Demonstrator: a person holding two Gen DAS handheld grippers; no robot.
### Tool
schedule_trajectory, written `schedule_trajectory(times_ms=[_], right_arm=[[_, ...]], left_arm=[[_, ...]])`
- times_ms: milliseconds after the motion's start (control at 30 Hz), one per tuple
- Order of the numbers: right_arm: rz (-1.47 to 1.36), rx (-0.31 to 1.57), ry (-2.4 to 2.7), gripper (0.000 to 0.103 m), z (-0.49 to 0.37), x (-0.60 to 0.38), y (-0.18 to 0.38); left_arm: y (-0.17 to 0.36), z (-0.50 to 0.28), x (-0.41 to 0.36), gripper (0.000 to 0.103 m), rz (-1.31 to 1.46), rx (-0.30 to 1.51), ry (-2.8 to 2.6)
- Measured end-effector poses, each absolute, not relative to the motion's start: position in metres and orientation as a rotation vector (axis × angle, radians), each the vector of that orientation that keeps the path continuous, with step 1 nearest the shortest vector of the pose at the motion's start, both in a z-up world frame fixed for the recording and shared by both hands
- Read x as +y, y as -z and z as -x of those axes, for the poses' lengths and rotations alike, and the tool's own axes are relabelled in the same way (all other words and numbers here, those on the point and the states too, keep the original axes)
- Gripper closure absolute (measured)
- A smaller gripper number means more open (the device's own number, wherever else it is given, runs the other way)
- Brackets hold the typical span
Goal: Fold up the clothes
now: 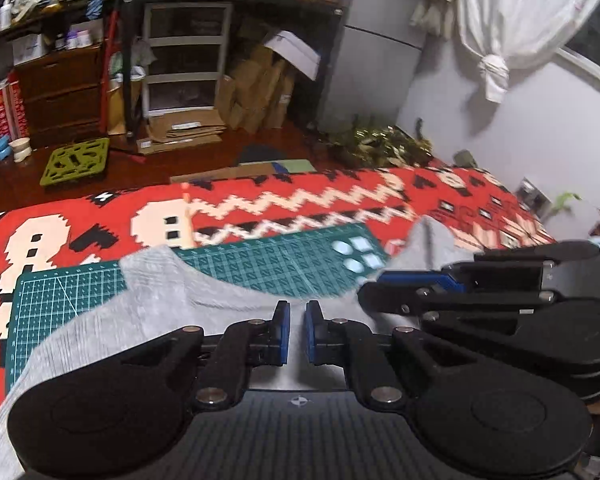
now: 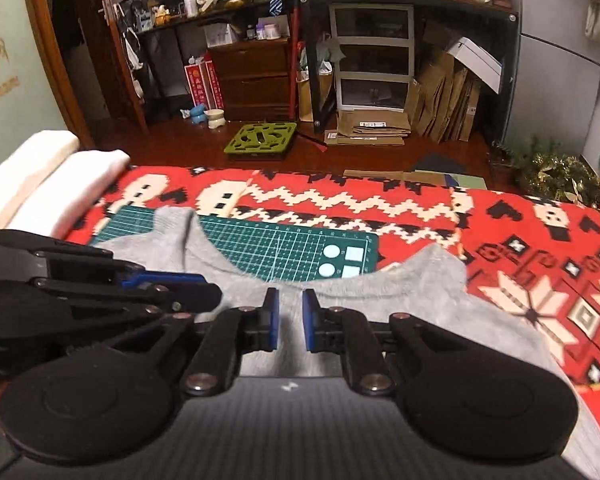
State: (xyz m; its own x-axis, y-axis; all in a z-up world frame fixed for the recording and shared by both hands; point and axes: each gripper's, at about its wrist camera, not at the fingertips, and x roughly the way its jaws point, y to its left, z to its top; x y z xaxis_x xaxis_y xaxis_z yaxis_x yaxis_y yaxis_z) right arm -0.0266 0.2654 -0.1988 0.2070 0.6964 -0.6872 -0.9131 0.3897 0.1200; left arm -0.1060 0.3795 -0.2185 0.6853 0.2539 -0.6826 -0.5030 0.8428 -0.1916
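Observation:
A grey garment (image 1: pixel 160 292) (image 2: pixel 400 292) lies partly over a green cutting mat (image 1: pixel 280 256) (image 2: pixel 268 244) on a red patterned blanket (image 1: pixel 300 196) (image 2: pixel 540 240). In the left wrist view my left gripper (image 1: pixel 297 320) has its blue pads a narrow gap apart, with grey cloth running between them. My right gripper (image 2: pixel 291 312) stands the same way on the cloth. The two grippers are side by side and nearly touching: the right gripper (image 1: pixel 374 286) shows at the left view's right edge, and the left gripper (image 2: pixel 210 286) at the right view's left. The garment's far edge sags between two raised corners.
Folded white cloths (image 2: pixel 52 176) lie at the blanket's left end. Beyond the blanket is a wooden floor with a green tray (image 2: pixel 260 142), flat cardboard (image 2: pixel 368 128), drawers and cluttered shelves. A plant (image 2: pixel 560 176) stands at the right and a knotted white curtain (image 1: pixel 496 40) hangs there.

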Motion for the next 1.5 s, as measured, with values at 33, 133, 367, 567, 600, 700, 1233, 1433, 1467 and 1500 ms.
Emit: schedule_trajectory(times_ms=[33, 133, 367, 567, 600, 700, 1233, 1433, 1467, 1500], right_arm=[[0.352, 0.744, -1.153, 0.090, 0.024, 0.271, 0.204], [0.356, 0.739, -1.151, 0.090, 0.014, 0.282, 0.219], [0.241, 0.755, -1.147, 0.089, -0.002, 0.278, 0.212], [0.248, 0.716, -1.011, 0.089, -0.040, 0.241, 0.201], [0.243, 0.727, -0.994, 0.090, -0.048, 0.239, 0.204], [0.230, 0.761, -0.963, 0.091, -0.066, 0.238, 0.215], [0.346, 0.742, -1.030, 0.103, -0.045, 0.281, 0.230], [0.249, 0.744, -1.003, 0.102, -0.052, 0.273, 0.214], [0.209, 0.743, -1.000, 0.102, -0.052, 0.262, 0.208], [0.168, 0.744, -0.998, 0.102, -0.053, 0.250, 0.201]], left_arm=[[0.221, 0.106, 0.385, 0.095, 0.402, 0.692, -0.434], [0.224, 0.104, 0.393, 0.095, 0.419, 0.668, -0.420], [0.198, 0.123, 0.402, 0.095, 0.435, 0.595, -0.403], [0.194, 0.159, 0.420, 0.095, 0.390, 0.606, -0.478], [0.199, 0.160, 0.426, 0.095, 0.410, 0.620, -0.491], [0.214, 0.154, 0.439, 0.095, 0.416, 0.673, -0.515], [0.211, 0.113, 0.403, 0.096, 0.314, 0.712, -0.449], [0.206, 0.118, 0.407, 0.096, 0.354, 0.676, -0.467], [0.202, 0.124, 0.406, 0.096, 0.364, 0.662, -0.465], [0.197, 0.132, 0.404, 0.095, 0.372, 0.650, -0.463]])
